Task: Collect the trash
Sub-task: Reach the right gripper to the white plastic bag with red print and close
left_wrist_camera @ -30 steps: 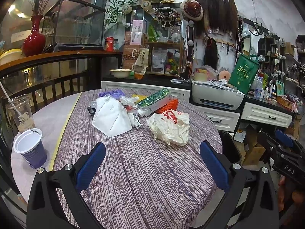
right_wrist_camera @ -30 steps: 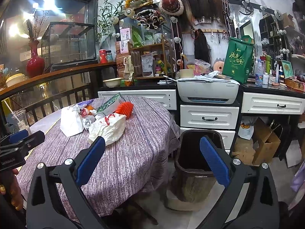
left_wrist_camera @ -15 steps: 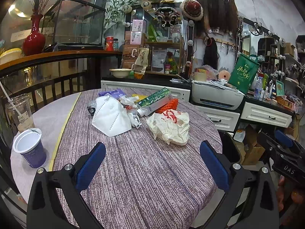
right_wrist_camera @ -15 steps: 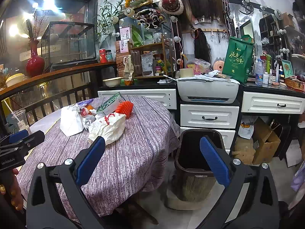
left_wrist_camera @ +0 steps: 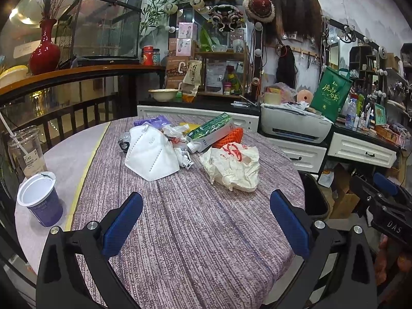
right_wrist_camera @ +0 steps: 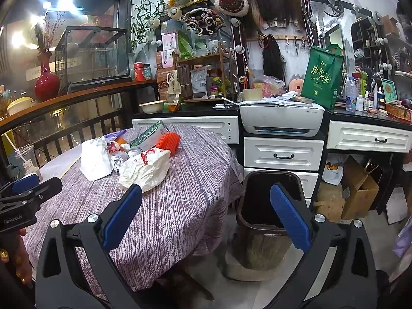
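Observation:
A heap of trash lies at the far side of the round table (left_wrist_camera: 195, 231): a white face mask (left_wrist_camera: 150, 152), a crumpled cream plastic bag with red print (left_wrist_camera: 231, 164), a green and grey carton (left_wrist_camera: 211, 130), an orange foam net (left_wrist_camera: 231, 136) and crumpled wrappers (left_wrist_camera: 180, 139). My left gripper (left_wrist_camera: 206, 221) hovers open over the near cloth, short of the heap, holding nothing. My right gripper (right_wrist_camera: 206, 215) is open and empty off the table's right edge, above the dark trash bin (right_wrist_camera: 267, 198). The same plastic bag (right_wrist_camera: 144, 167) lies left of it.
A purple paper cup (left_wrist_camera: 41, 198) and a clear plastic cup with a straw (left_wrist_camera: 25, 154) stand on the table's left part. White drawers (right_wrist_camera: 283, 154), a printer (right_wrist_camera: 282, 121) and cardboard boxes (right_wrist_camera: 358, 188) stand behind and right of the bin. A wooden railing (left_wrist_camera: 77, 113) runs along the left.
The left gripper has drifted very slightly; the view of the table is almost the same. Both grippers stay open and empty.

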Demonstrator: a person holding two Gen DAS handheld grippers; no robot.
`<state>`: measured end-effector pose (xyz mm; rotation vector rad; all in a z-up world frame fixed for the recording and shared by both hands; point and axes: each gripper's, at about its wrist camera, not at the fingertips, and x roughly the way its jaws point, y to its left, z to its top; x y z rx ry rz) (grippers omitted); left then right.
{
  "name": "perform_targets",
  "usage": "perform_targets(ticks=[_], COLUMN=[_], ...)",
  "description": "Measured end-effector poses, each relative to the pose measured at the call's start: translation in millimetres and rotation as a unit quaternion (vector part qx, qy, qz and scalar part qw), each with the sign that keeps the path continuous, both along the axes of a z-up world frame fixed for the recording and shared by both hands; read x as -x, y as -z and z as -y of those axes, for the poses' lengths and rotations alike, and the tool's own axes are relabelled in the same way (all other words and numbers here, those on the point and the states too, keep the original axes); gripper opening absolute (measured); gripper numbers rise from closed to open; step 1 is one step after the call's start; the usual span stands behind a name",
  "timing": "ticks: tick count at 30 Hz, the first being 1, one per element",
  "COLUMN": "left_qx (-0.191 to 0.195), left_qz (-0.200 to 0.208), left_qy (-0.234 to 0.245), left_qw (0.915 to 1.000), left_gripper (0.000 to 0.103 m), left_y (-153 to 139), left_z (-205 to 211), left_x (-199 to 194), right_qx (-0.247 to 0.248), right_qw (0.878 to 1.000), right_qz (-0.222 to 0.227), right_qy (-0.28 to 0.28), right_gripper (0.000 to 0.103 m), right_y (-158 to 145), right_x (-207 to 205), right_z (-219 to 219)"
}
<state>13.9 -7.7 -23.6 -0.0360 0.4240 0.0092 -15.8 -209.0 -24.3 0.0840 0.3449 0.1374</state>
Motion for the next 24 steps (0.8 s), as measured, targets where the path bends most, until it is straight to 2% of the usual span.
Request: perform_targets(ticks=[3,9,12,16,21,24], left_qx=[-0.001,0.04,0.057,0.073,0.08,0.078], left_qz=[-0.028,-0.095,-0.11,-0.132,-0.144,-0.151], left_qy=[-0.005,-0.013,-0.02,-0.021,-0.027,-0.03], left_qw=[0.9996,0.9946,0.9921,0.9883,0.986,0.985], left_gripper=[0.098,0.098,0.098,0.098,0.097,0.098], left_y=[5.8,22.9,27.3,29.0,25.7,24.3], left_z=[-9.1,-37.5,-48.8,-59.3,-74.0,-81.4], left_x=[-13.0,-36.8,-43.0,-52.4,-64.6,-71.2], right_qx=[-0.002,0.017,0.026,0.058,0.088,0.09], right_qw=[1.0,0.99,0.987,0.972,0.962,0.957], right_qz=[-0.022,-0.107,-0.117,-0.151,-0.17,-0.191], right_qy=[-0.019,-0.087,-0.107,-0.17,-0.194,-0.199], right_gripper=[0.098,0.098,0.098,0.098,0.098,0.098], right_y=[3.4,17.0,13.4,15.5,14.3,12.9], right_x=[-11.1,-61.6,-79.3,-109.1,-138.7,-158.9], right_z=[-4.4,-30.6,-40.6,-73.7,-100.0,-108.1])
